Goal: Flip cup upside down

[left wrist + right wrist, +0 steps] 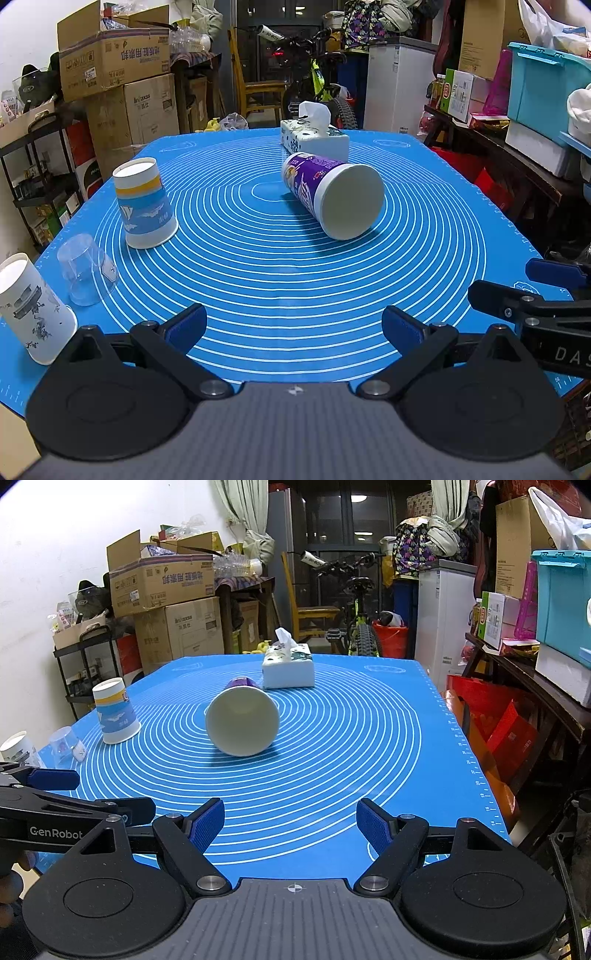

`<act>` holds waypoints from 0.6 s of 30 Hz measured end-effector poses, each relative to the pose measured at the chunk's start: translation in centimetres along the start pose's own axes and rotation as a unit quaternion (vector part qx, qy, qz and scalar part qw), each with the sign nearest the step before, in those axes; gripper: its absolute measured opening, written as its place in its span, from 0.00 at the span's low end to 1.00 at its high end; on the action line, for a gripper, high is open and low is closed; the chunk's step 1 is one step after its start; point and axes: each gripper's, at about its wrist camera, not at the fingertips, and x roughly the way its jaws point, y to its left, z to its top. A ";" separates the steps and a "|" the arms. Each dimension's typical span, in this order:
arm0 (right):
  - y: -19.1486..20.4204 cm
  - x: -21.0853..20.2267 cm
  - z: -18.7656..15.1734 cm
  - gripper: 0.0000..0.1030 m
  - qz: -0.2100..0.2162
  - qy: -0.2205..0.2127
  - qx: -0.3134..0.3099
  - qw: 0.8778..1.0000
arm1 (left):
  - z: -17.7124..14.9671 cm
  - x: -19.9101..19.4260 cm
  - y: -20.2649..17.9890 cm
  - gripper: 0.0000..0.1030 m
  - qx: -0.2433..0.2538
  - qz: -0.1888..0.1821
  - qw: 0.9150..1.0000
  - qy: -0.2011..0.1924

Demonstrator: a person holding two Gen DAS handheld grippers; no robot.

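Observation:
A purple and white paper cup (328, 192) lies on its side near the middle of the blue mat (258, 280), its open mouth facing me; it also shows in the right wrist view (242, 722). My left gripper (293, 328) is open and empty, low over the mat's near edge, well short of the cup. My right gripper (290, 825) is open and empty, also near the front edge, with the cup straight ahead. Each gripper shows at the edge of the other's view.
A blue and yellow paper cup (144, 203) stands upside down at the left, with a clear plastic cup (86, 273) and a white printed cup (33, 310) upside down nearer me. A tissue box (314, 138) sits behind the lying cup. Boxes and shelves surround the table.

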 end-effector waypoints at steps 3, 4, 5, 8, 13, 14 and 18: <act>0.0 0.0 0.0 0.79 0.000 0.000 0.000 1.000 | 0.0 0.0 0.0 0.97 -0.001 0.000 1.000 0.001; 0.0 0.0 0.0 0.79 0.000 0.000 0.000 1.000 | 0.0 0.0 0.0 0.97 0.000 0.000 1.000 0.001; 0.0 0.0 0.0 0.79 -0.001 0.000 0.000 1.000 | 0.0 0.0 0.0 0.97 0.000 -0.001 1.000 0.002; 0.1 -0.1 0.0 0.79 0.000 0.001 -0.001 1.000 | 0.0 0.1 0.0 0.97 -0.002 -0.005 1.000 0.007; 0.0 0.4 -0.3 0.79 0.000 0.002 0.000 1.000 | -0.1 0.2 0.0 0.97 -0.002 -0.006 1.000 0.008; 0.0 0.4 -0.3 0.79 0.000 0.002 -0.001 1.000 | -0.1 0.2 -0.1 0.97 -0.002 -0.006 1.000 0.008; 0.0 0.4 -0.3 0.79 0.000 0.002 -0.002 1.000 | -0.1 0.3 -0.1 0.97 -0.002 -0.006 1.000 0.008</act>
